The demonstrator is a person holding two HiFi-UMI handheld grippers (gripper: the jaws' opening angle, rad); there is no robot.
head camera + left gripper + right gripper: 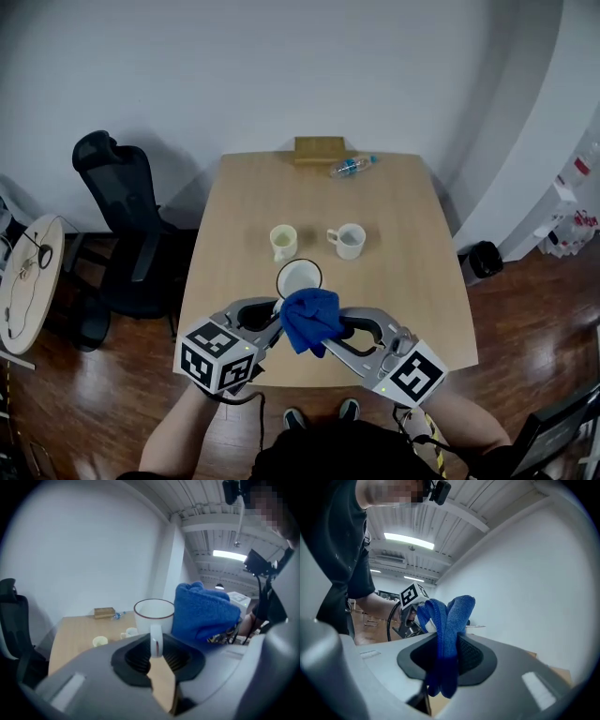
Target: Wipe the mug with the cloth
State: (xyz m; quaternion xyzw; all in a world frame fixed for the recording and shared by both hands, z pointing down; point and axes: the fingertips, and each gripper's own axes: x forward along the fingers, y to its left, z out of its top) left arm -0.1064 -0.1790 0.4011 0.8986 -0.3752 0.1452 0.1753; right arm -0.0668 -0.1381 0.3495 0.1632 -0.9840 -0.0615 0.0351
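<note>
A white mug with a dark red rim (298,277) (153,616) hangs over the table's near edge, lifted off it. My left gripper (275,321) (156,645) is shut on its handle (156,641). A blue cloth (311,319) (204,611) (444,634) is bunched against the mug's right side. My right gripper (330,330) (443,656) is shut on the cloth, whose folds stick up between its jaws. The two grippers meet nose to nose in the head view.
On the wooden table (403,234) stand a pale yellow cup (283,242) and a white mug (349,241). At its far edge lie a wooden box (320,149) and a plastic bottle (352,167). A black office chair (122,216) stands to the left.
</note>
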